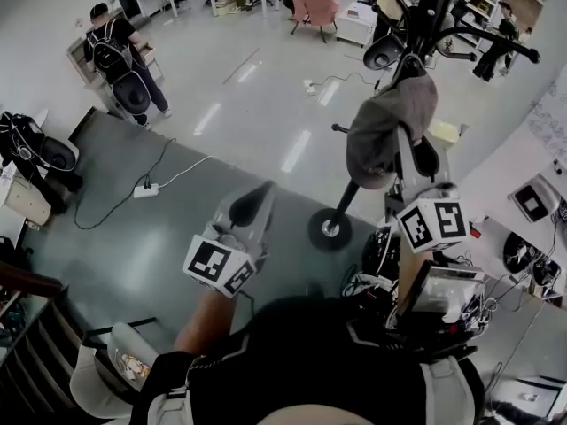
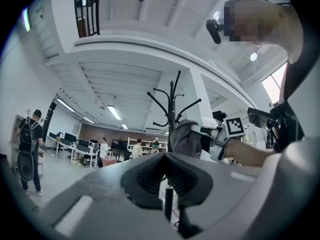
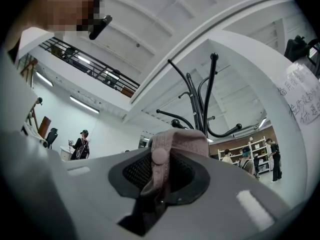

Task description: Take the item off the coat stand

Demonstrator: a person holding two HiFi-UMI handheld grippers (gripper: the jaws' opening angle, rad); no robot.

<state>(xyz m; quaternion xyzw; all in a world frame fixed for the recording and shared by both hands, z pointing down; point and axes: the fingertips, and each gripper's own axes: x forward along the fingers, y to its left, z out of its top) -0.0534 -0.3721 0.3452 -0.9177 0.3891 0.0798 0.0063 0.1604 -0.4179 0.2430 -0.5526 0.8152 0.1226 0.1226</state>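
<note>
1. Head view: the black coat stand [image 1: 431, 7] rises at upper right, its round base on the grey floor just ahead of the person. A grey cap [image 1: 385, 127] hangs against the pole. The right gripper [image 1: 415, 153] reaches up into the cap from below. I cannot tell whether the cap is on a hook. The left gripper [image 1: 264, 191] hovers left of the stand, apart from it and holding nothing. A power strip [image 1: 146, 189] with its cable lies on the floor to the left. A person with a backpack [image 1: 120, 56] stands far off. Tangled cables [image 1: 381, 273] and equipment crowd the right side near the base.

2. Left gripper view: the jaws are together and empty. The stand's pole shows beyond them, with the cap and the right gripper to its right. Desks [image 2: 75, 146] and shelves [image 2: 145, 144] fill the far room.

3. Right gripper view: the jaws are clamped on the cap's fabric, with a round snap at the pads. The stand's curved hooks rise right behind. A handwritten sheet [image 3: 302, 96] hangs on the wall at right.
</note>
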